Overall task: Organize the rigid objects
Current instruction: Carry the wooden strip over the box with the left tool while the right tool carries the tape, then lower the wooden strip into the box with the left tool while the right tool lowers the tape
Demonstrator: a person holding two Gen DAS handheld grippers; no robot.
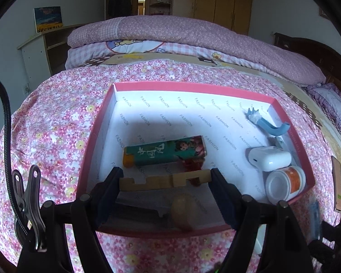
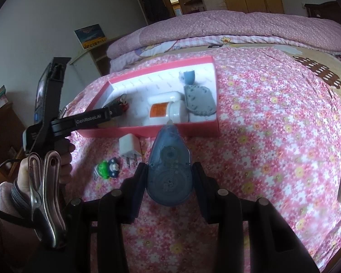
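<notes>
The left gripper clamped a notched wooden block over the pink cardboard box; the right gripper pinched a translucent blue, teardrop-shaped correction-tape dispenser (smooth plastic).

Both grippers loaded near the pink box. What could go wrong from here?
1. The left gripper holds the notched wooden piece by its ends, just above the lighter; dropped there, it may land on it.
2. The correction tape in the right gripper would enter near the white bottle, probably bumping it.
3. The pink box sits on soft bedding; a nudge could shift it.
</notes>
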